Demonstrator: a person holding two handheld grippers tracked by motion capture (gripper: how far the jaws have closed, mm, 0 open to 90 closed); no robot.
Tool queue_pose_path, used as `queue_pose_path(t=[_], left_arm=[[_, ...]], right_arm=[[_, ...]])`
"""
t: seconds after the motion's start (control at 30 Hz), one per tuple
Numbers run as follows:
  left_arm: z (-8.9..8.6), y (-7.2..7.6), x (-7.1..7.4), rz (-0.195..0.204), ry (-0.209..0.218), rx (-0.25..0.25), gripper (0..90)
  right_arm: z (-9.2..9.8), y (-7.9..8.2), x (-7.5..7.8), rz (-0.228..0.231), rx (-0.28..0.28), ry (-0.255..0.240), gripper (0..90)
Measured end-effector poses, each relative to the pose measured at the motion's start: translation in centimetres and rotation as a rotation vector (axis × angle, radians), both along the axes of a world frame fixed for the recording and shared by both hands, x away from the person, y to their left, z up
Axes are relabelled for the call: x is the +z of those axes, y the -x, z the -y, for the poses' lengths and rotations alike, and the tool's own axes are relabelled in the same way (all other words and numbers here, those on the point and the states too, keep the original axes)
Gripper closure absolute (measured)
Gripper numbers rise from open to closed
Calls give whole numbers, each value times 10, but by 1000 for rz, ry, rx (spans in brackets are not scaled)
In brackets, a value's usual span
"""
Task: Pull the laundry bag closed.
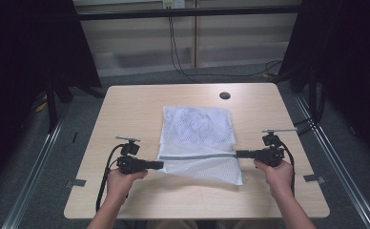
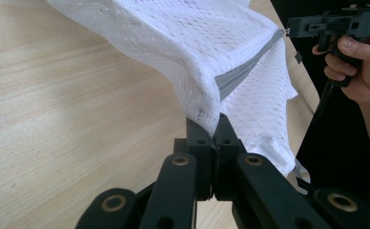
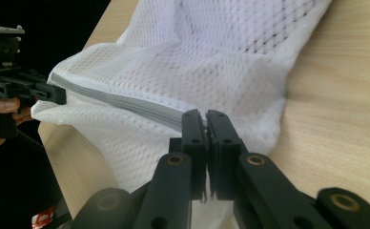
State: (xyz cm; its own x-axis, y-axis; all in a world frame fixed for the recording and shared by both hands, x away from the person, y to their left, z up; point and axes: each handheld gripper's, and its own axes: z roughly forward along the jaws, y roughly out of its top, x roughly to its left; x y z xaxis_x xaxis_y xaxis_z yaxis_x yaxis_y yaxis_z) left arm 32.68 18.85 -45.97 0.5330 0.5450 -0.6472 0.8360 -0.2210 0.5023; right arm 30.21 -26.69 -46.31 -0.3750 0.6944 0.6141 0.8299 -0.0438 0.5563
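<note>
A white mesh laundry bag with a grey zipper lies at the middle of the wooden table. My left gripper is shut on the bag's left edge at the zipper end; in the left gripper view the mesh is pinched between the jaws at my gripper. My right gripper is shut on the right edge at the other zipper end, seen close as bag and gripper. The zipper line is stretched between the two and lifted slightly off the table.
A small dark round disc sits near the table's far edge. Black cables hang behind the table. Dark curtains stand on both sides. Bare tabletop surrounds the bag on the left, right and near side.
</note>
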Motion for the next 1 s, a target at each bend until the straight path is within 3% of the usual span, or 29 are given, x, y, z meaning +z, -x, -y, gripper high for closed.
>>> queue_pose_path(t=[1.0], left_arm=[[-4,1,1,-4,-4,8,895]], right_arm=[[7,1,0,6,-29,16,872]])
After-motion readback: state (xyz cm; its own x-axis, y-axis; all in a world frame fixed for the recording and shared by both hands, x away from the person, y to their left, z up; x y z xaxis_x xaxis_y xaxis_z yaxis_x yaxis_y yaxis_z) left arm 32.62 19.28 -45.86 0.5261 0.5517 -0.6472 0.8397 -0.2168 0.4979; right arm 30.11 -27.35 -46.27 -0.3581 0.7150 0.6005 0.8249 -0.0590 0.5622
